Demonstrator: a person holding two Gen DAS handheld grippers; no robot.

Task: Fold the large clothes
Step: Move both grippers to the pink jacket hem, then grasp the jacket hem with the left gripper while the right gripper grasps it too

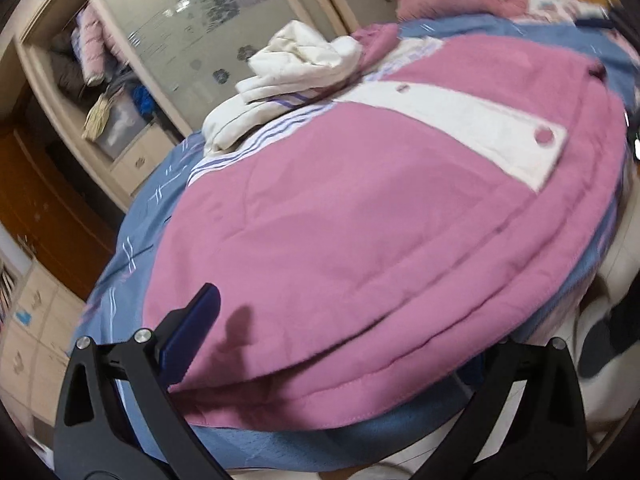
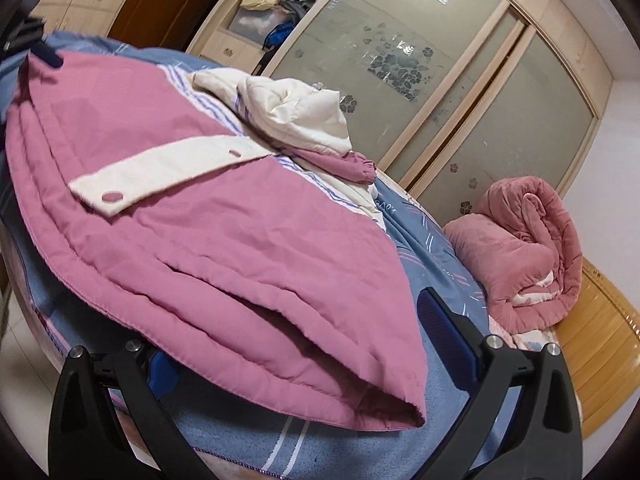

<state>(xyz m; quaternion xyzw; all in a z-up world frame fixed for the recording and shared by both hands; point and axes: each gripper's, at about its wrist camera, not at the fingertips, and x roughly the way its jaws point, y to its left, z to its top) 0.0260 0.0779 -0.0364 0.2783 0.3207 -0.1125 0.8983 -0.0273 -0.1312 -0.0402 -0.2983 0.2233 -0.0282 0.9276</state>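
The pink jacket (image 1: 360, 216) lies flat on the bed (image 1: 132, 216), with its bottom hem at the near edge. It is big and puffy. It has a white button strip (image 1: 460, 120) across the front, and a cream hood (image 1: 296, 64) bunched up at the far end, near 11 o'clock in the left wrist view. A pink cuff (image 2: 356, 168) pokes out by the hood in the right wrist view.

The left gripper (image 1: 340, 360) has its jaws spread wide, one on each side of the hem. They hold nothing. The right gripper (image 2: 296, 344) is also spread wide around the hem corner (image 2: 400, 412) at 6 o'clock, and it holds nothing too.

Things could go wrong from here. The hem has a few thick layers. A jaw may pinch only the top layer, so the rest would sag when it is lifted. A jaw may also grab the blue sheet (image 2: 432, 248) under the jacket and pull it up as well. The cloth looks smooth and puffy, so it could slip out of a weak pinch. If one side lifts faster, I think the fold would come out crooked. The bunched hood might make a lump in the fold.

A rolled pink blanket (image 2: 524, 248) sits at 3 o'clock in the right wrist view, well apart from the jacket.
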